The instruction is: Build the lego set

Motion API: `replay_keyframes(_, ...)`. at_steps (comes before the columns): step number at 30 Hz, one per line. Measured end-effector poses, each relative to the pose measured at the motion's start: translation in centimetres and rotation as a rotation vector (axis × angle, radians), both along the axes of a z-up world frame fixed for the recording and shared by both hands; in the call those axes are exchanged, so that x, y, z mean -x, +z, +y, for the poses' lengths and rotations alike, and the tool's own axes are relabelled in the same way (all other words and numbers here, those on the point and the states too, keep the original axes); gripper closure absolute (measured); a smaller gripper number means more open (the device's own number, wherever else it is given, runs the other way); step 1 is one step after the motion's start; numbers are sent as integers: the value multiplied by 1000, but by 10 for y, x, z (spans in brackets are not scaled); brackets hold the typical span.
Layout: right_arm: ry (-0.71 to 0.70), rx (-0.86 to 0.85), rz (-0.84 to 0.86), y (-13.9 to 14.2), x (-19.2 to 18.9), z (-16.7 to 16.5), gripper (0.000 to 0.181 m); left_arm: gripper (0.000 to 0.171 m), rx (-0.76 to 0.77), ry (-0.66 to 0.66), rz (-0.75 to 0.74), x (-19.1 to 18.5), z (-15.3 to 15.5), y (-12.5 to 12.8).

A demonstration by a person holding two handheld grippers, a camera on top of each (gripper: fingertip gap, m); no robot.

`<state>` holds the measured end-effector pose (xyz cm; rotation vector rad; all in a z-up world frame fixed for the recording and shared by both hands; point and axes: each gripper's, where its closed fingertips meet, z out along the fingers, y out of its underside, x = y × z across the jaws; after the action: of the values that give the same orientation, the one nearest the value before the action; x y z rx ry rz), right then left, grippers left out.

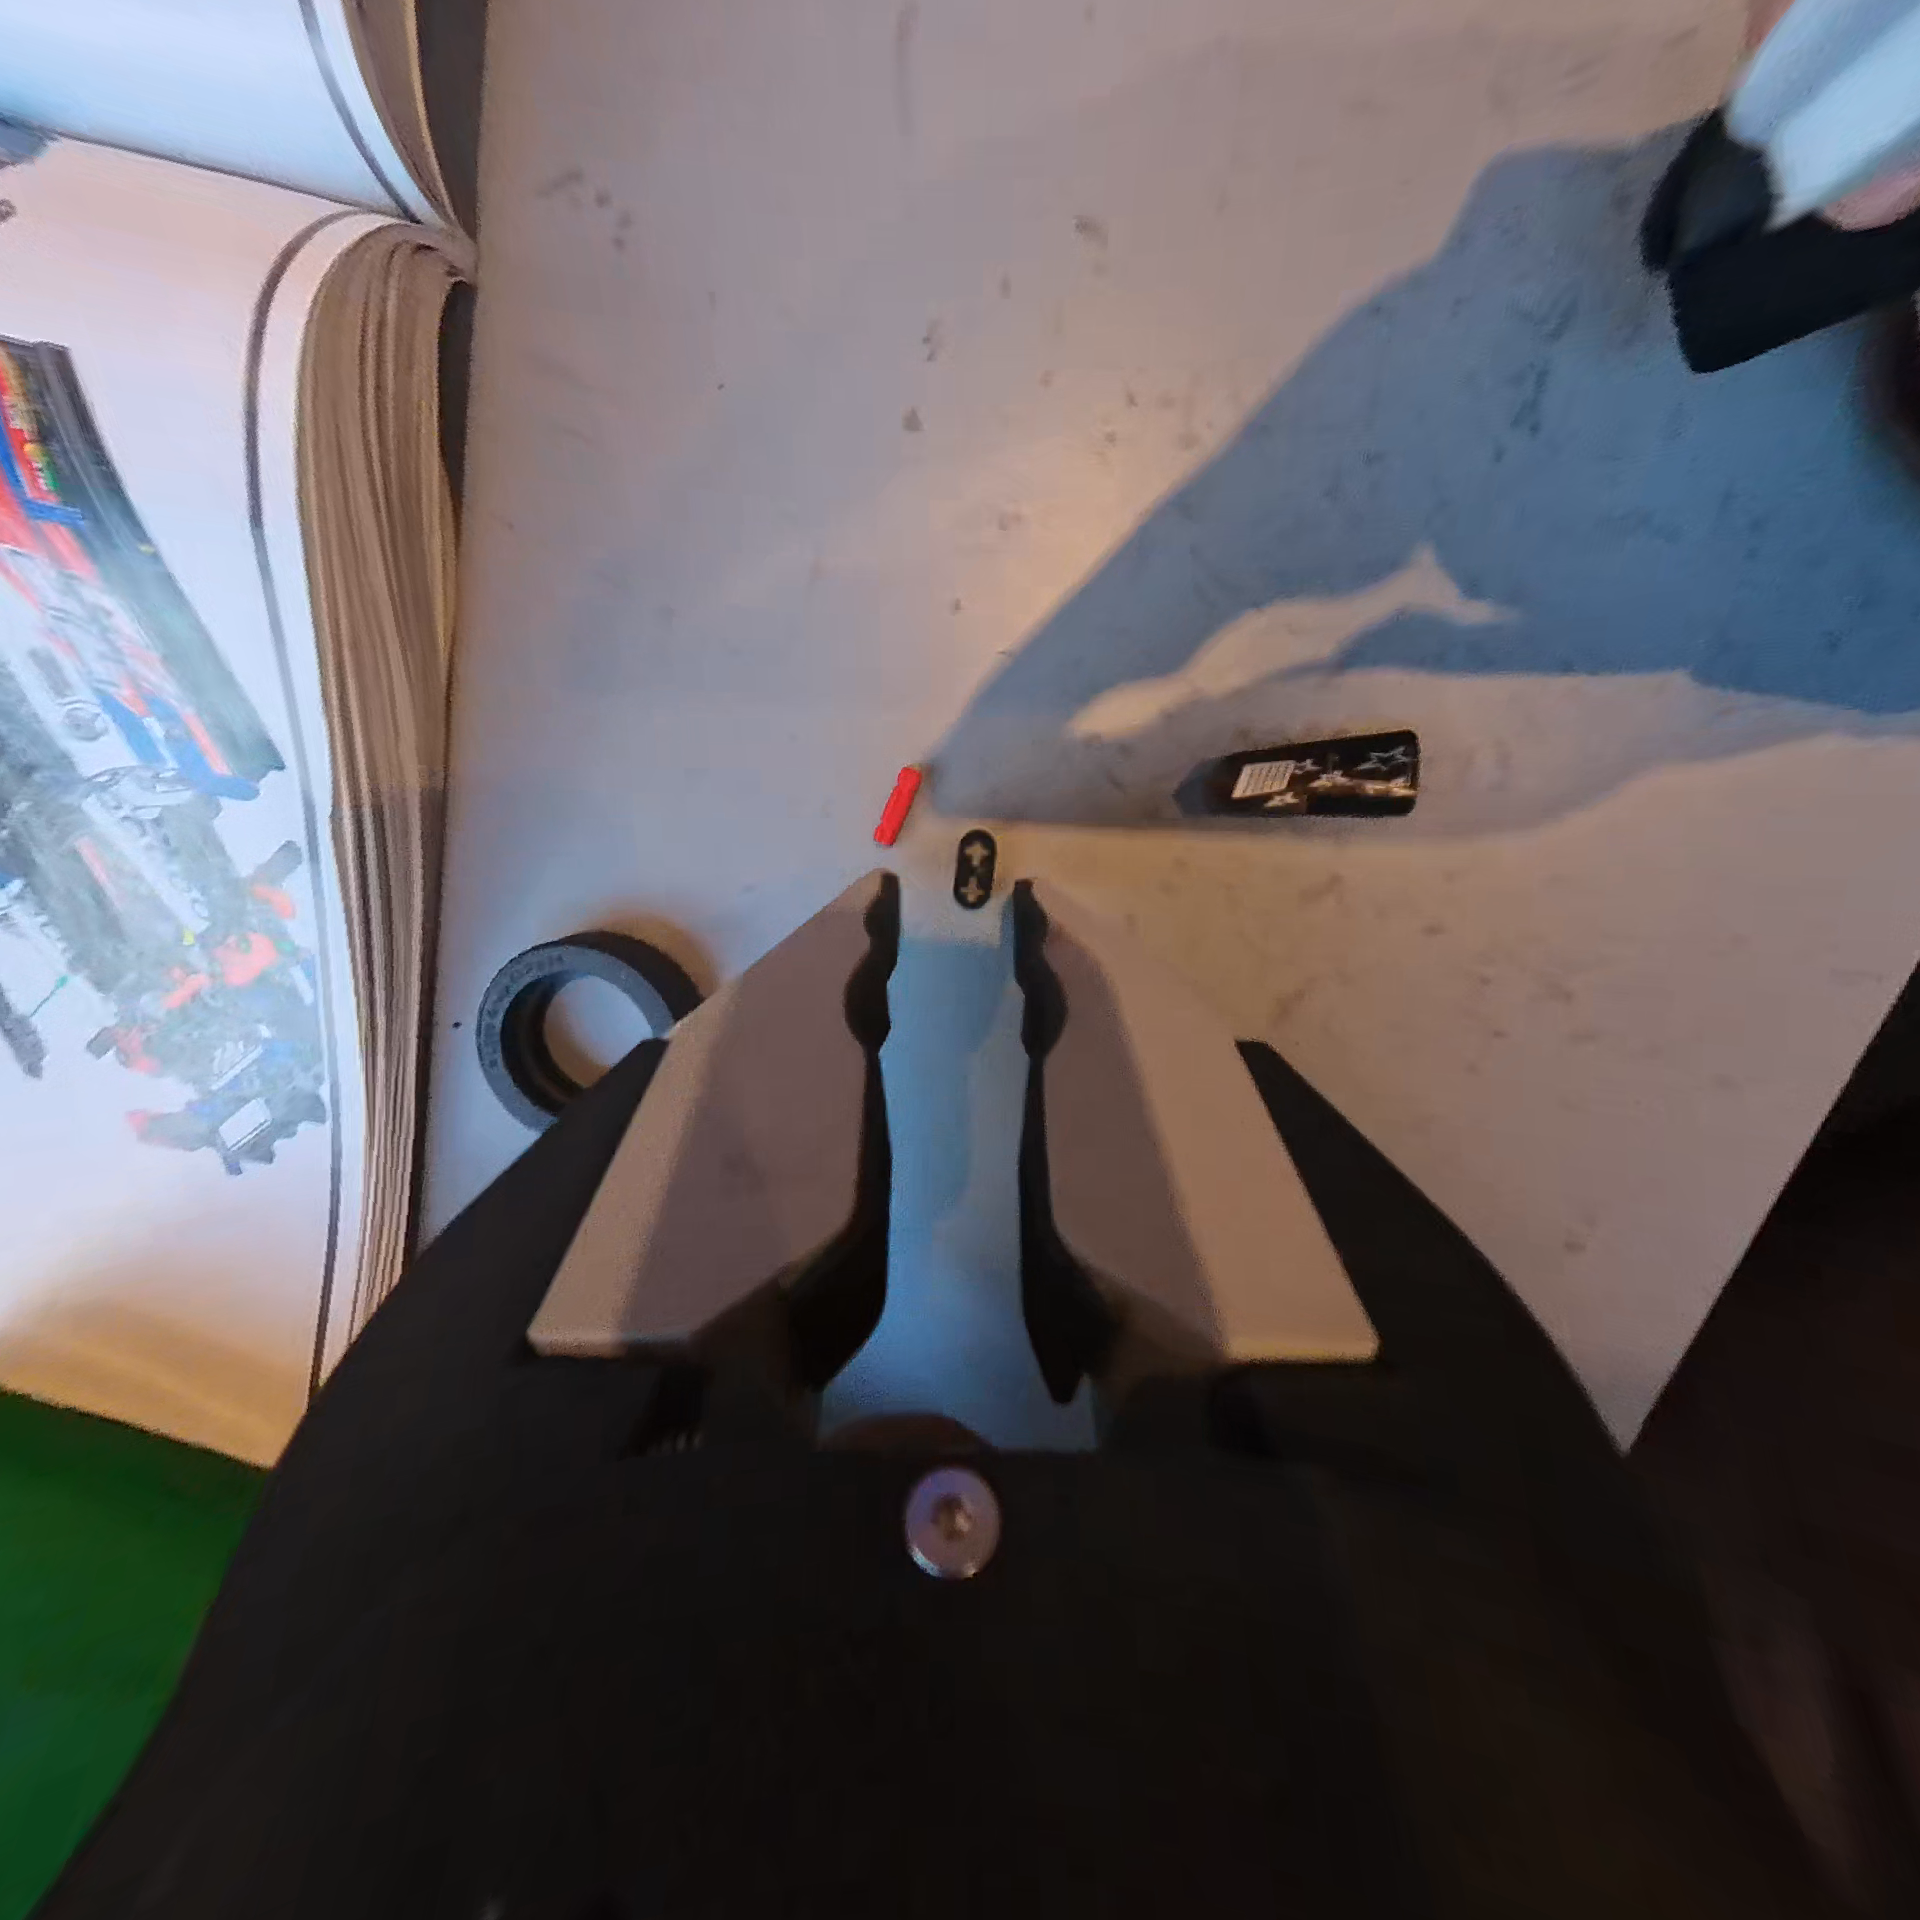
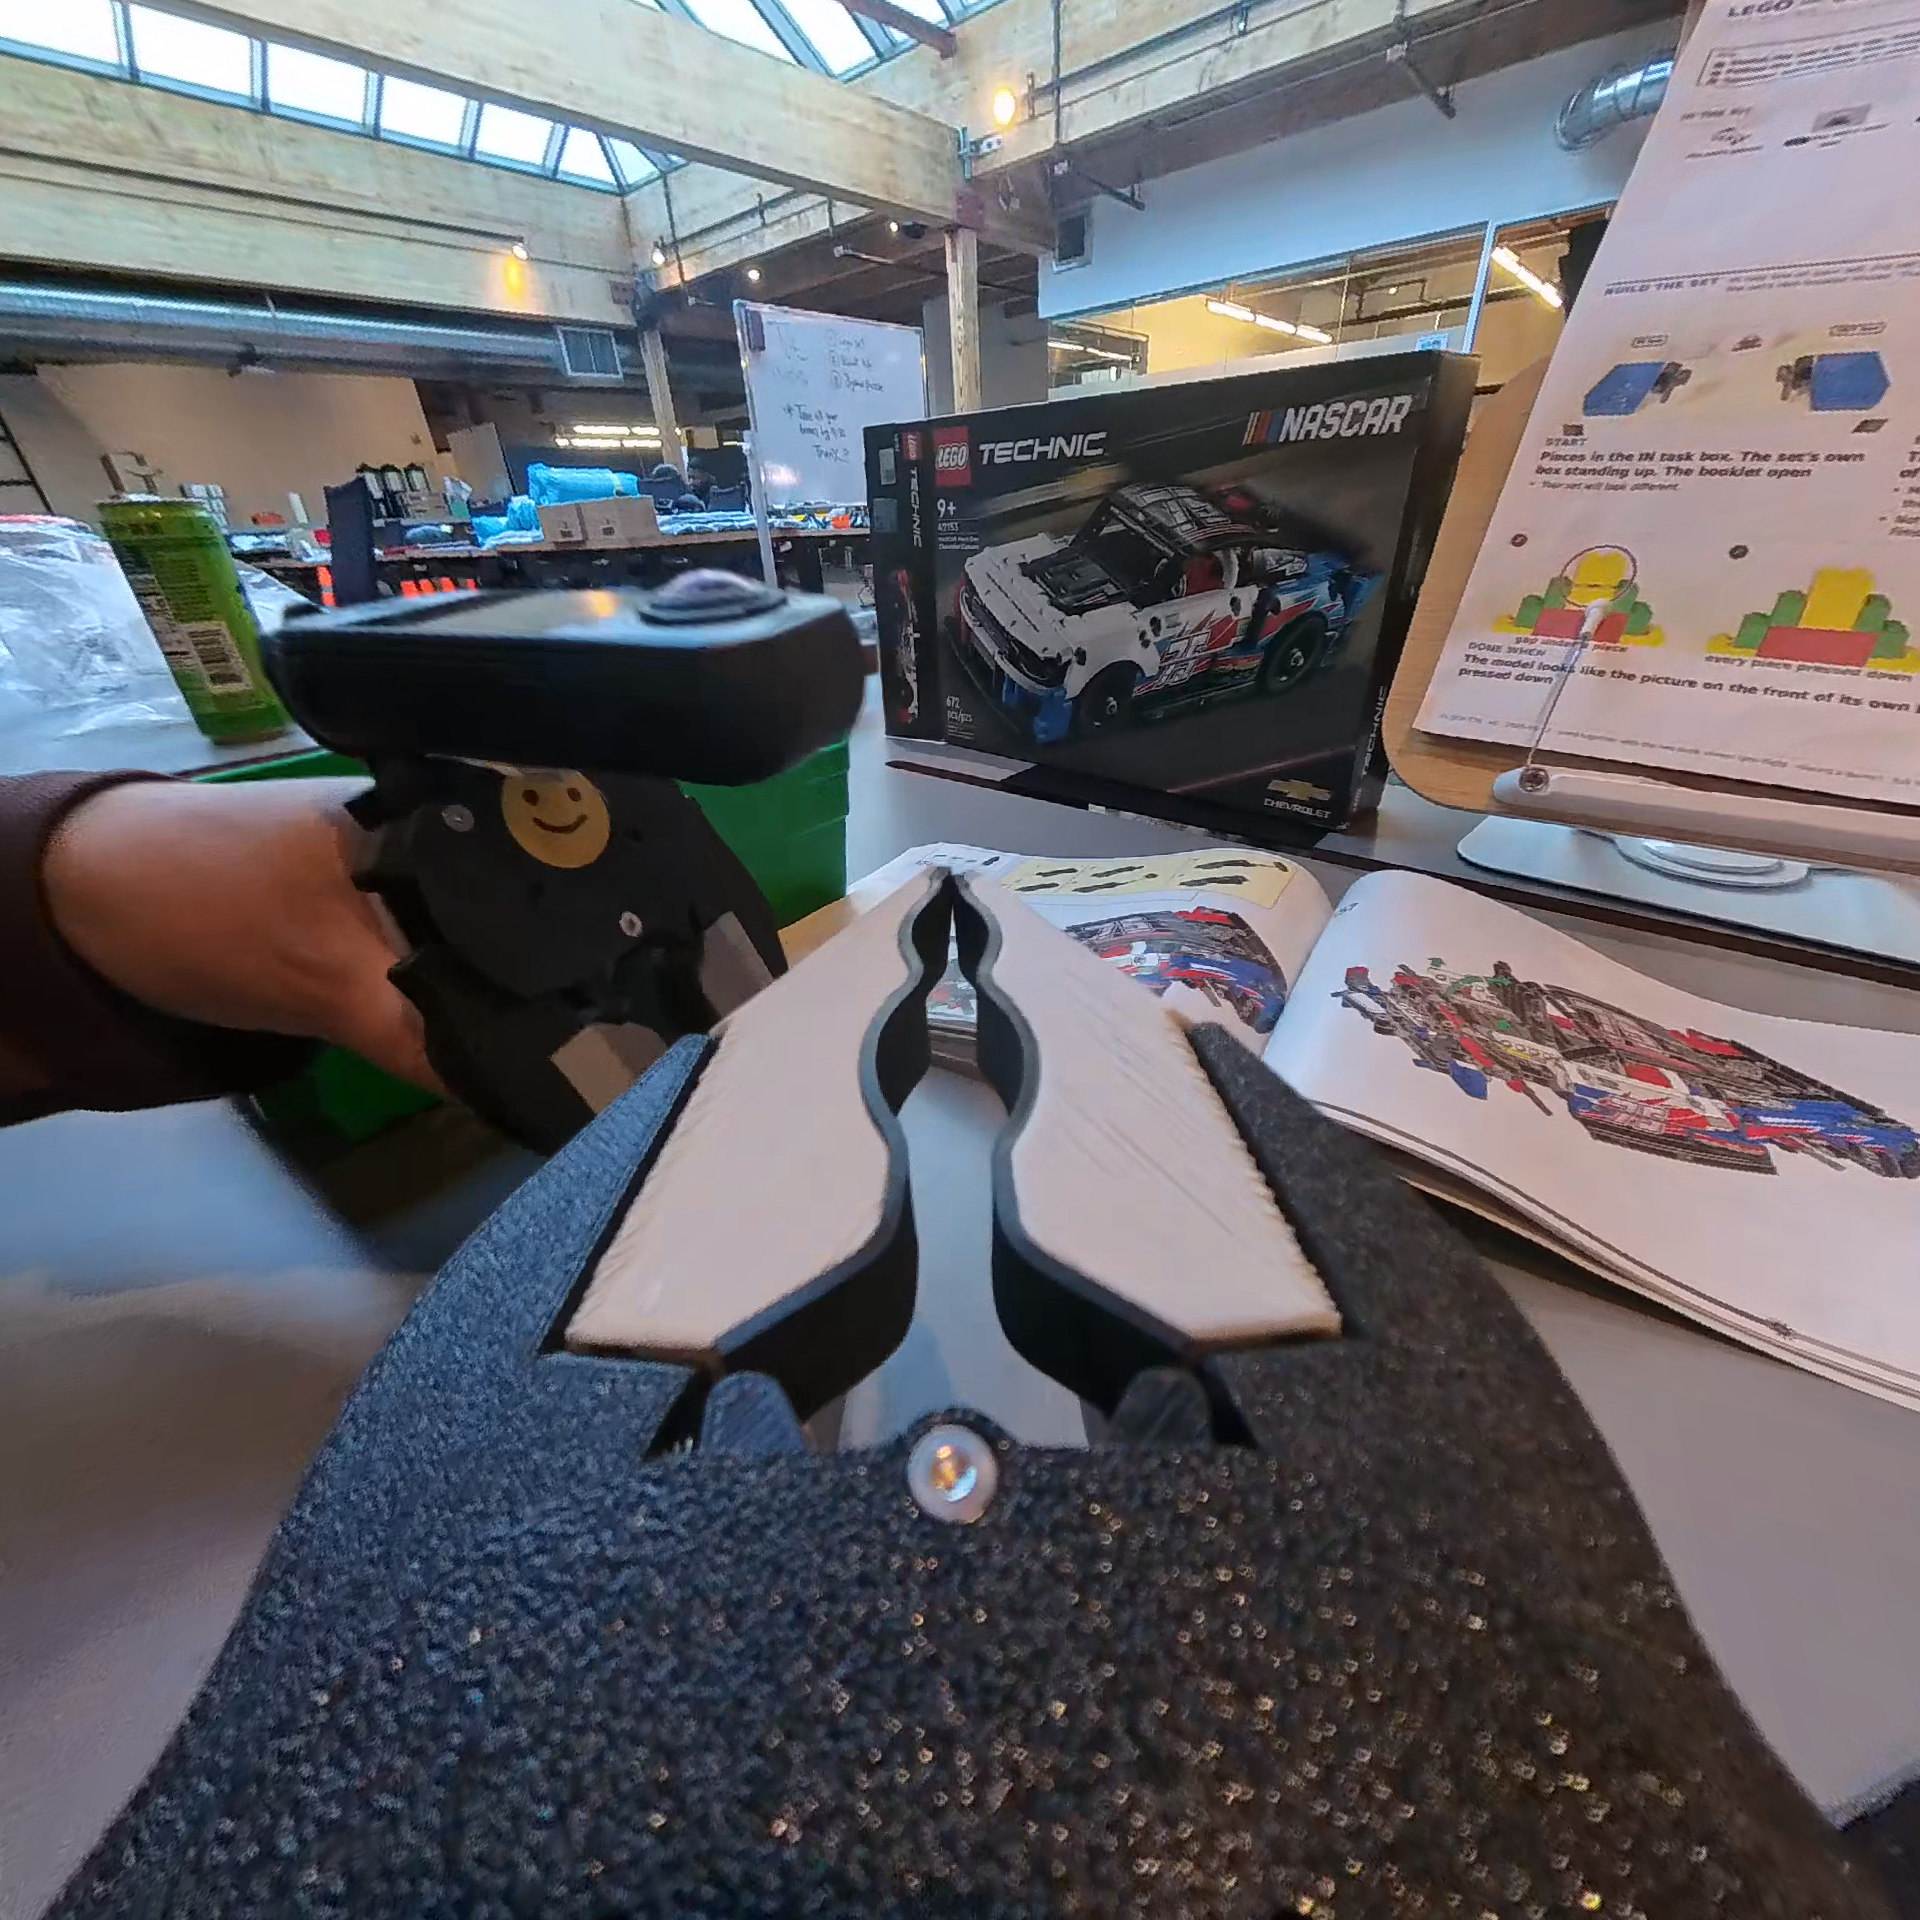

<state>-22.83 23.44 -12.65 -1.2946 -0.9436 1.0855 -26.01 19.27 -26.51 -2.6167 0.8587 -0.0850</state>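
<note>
In the left wrist view my left gripper (image 1: pixel 954 885) points down at the white table, open and empty. A small black two-hole lego piece (image 1: pixel 975 869) lies just past its fingertips. A short red lego pin (image 1: pixel 898 804) lies just left of it. A black stickered lego panel (image 1: pixel 1317 775) lies to the right. A black rubber tyre (image 1: pixel 569 1027) lies to the left. In the right wrist view my right gripper (image 2: pixel 950 881) is shut and empty, held above the table. The left gripper (image 2: pixel 582 852), in a person's hand, shows at its left.
An open instruction booklet (image 2: pixel 1600 1081) lies on the table; it also shows in the left wrist view (image 1: pixel 156 727). The lego set box (image 2: pixel 1153 582) stands behind it. An instruction sheet on a stand (image 2: pixel 1714 416), a green bin (image 2: pixel 769 810) and a green can (image 2: pixel 197 613) stand around. Some 15 cm of space lies between my two pairs of fingers.
</note>
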Motion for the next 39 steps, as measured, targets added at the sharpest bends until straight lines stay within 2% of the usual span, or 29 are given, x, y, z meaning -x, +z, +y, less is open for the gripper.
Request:
replay_keyframes(7, -4, -2, -12, -2, 1, 0, 181, 143, -147, 128, -89, 10, -5, 44)
replay_keyframes(11, 1, -2, -21, -5, 4, -1, 181, 133, -381, 226, -326, -12, -10, 83)
replay_keyframes(13, 7, 0, -28, -8, 7, -2, 181, 128, -504, 214, -460, -36, -12, 85)
replay_keyframes(17, 9, 1, -43, -11, 12, -2, 181, 126, -728, 168, -345, -49, 8, 66)
replay_keyframes(20, -15, 6, -40, -12, 12, 4, 181, 126, -817, 119, -378, -51, 29, 85)
replay_keyframes(23, -120, 10, 8, -7, -1, 26, 181, 114, -851, 38, -357, -54, 50, 90)
replay_keyframes(25, -132, 47, 31, -6, -6, 34, 181, 123, -851, -9, -392, -60, 50, 95)
replay_keyframes(27, -160, 77, 19, -13, -7, 43, 181, 130, -906, -5, -425, -55, 48, 103)
replay_keyframes(29, -173, 85, 28, -13, -6, 46, 181, 126, -891, 9, -436, -46, 44, 104)
replay_keyframes(33, -207, 86, -1, -19, -1, 52, 181, 128, -901, 60, -477, -33, 47, 99)
replay_keyframes(39, -247, 100, -23, -25, 3, 59, 181, 129, -895, 58, -507, -42, 43, 99)
